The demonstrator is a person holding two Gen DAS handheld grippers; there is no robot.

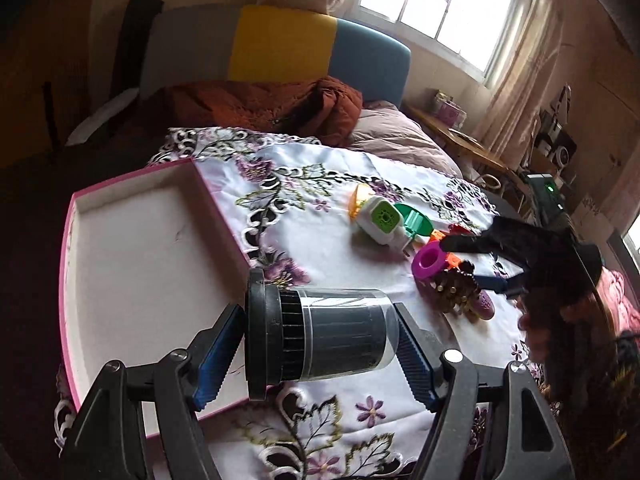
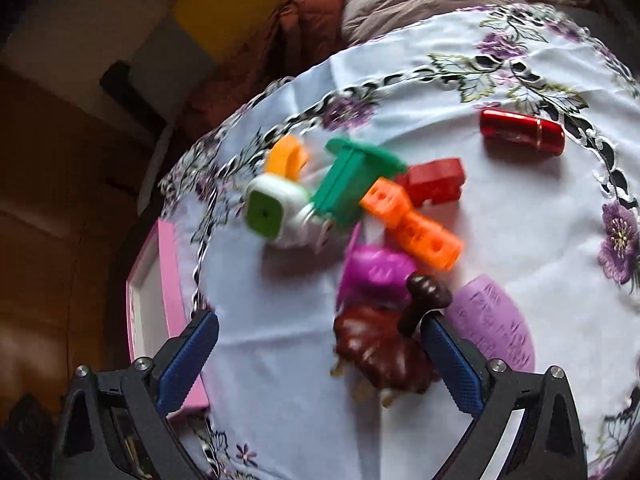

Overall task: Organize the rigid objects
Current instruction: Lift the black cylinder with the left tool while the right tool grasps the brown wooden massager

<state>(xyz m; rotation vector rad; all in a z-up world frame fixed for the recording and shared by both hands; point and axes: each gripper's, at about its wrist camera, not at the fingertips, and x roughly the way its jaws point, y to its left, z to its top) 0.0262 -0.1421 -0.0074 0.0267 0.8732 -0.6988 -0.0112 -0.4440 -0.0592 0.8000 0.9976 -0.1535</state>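
My left gripper is shut on a black ribbed cylinder with a clear sleeve. It holds the cylinder sideways, in the air, over the near right edge of a pink-rimmed white tray. My right gripper is open above a pile of toys. A brown figure lies between its fingers, close to the right one and not gripped. Beyond it lie a magenta piece, an orange block, a green piece, a red block and a white-and-green cube.
A red cylinder lies apart at the far right, and a lilac oval by my right finger. The floral cloth covers a bed; an orange blanket and a headboard lie behind. The tray holds nothing.
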